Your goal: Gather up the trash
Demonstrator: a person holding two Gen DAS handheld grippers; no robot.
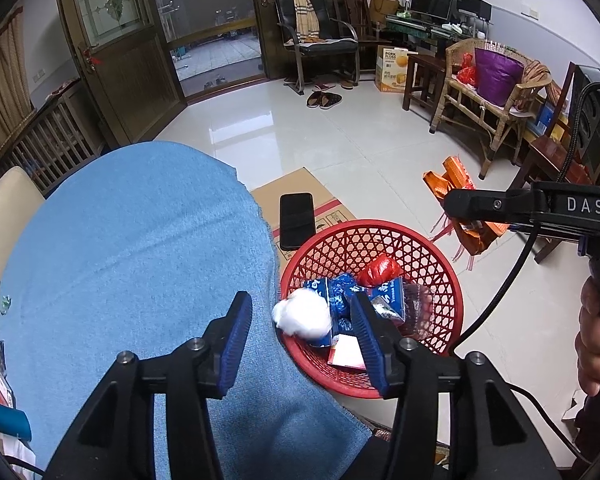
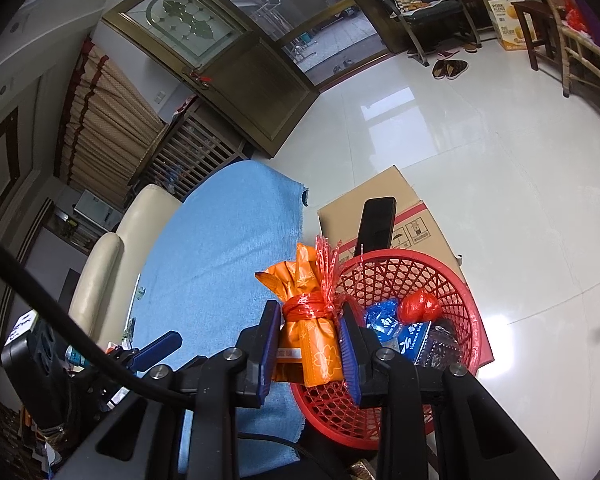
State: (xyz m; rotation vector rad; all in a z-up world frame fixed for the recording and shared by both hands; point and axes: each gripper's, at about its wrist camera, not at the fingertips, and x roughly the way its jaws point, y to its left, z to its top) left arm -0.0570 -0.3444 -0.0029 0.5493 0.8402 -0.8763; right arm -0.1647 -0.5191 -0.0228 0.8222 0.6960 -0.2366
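Trash in this step was an orange printed wrapper bundle tied with red plastic ribbon, clamped between the blue ribbed fingers of the right gripper and held beside the near rim of the round red plastic lattice basket, partly over the blue cloth-covered surface. Collected items lay in the basket: a white cotton wad at its rim, blue foil wrappers and a red crumpled bag. The left gripper stood with fingers apart and empty, one over the cloth, the other over the basket's edge. Judged from these views, a good release called for carrying the bundle further over the basket's middle before parting the fingers, since its loose ribbon tails could snag on the rim or spill it onto the cloth. The black phone on the brown cardboard box behind the basket was best left clear of the drop
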